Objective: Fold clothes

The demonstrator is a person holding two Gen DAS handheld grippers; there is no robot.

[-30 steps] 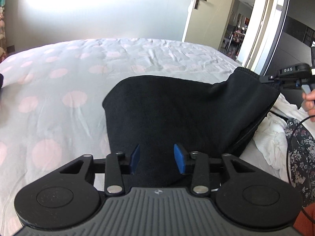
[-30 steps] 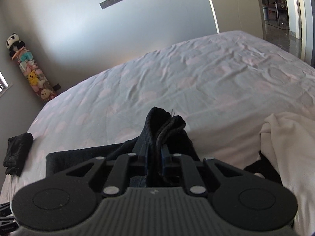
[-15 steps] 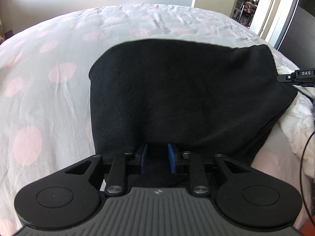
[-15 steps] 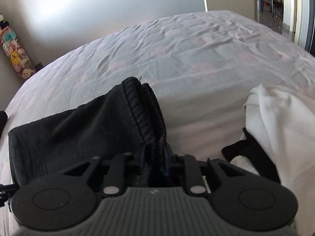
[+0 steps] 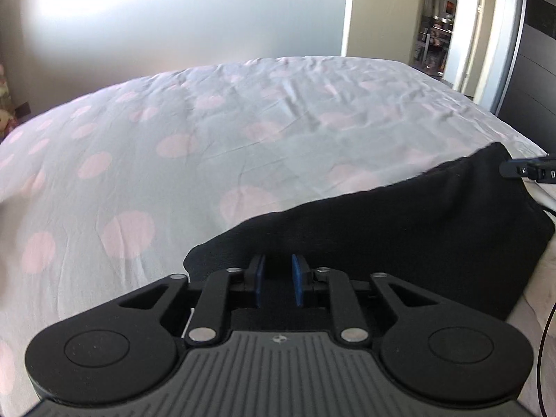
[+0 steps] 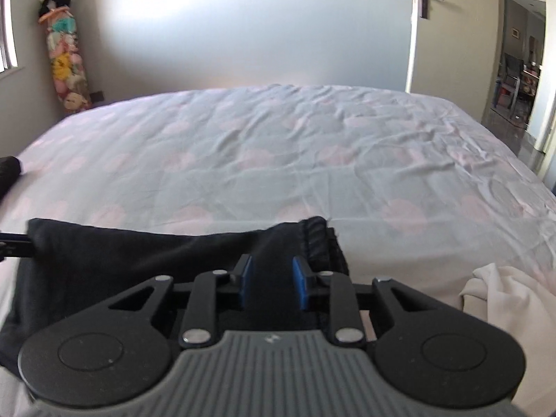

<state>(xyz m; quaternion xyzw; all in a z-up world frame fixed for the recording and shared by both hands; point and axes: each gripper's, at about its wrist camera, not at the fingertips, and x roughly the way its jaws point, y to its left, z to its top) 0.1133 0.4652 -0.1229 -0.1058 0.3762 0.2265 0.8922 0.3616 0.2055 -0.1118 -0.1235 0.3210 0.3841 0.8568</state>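
So the black garment (image 5: 399, 243) is lying at the near edge of the bed (image 5: 243, 121), spread wide from left to right, and it looks like it's doubled over at least once. You can see a stitched hem bunched up at its right end in the right wrist view, with layers stacked under it.

Left gripper (image 5: 277, 279) is at the garment's left end, with its blue pads a little apart and dark cloth showing between them. I can't tell if it's actually pinching anything. Right gripper (image 6: 272, 283) is at the right end, and its pads are clearly apart, so it isn't clamping the fabric.

My guess is this piece is partway folded, though it could still take another fold to get compact. There's a white garment (image 6: 504, 299) crumpled to the near right, which looks like it's left to do. A dark bundle (image 6: 8, 170) sits off at the far left, too blurry to judge.
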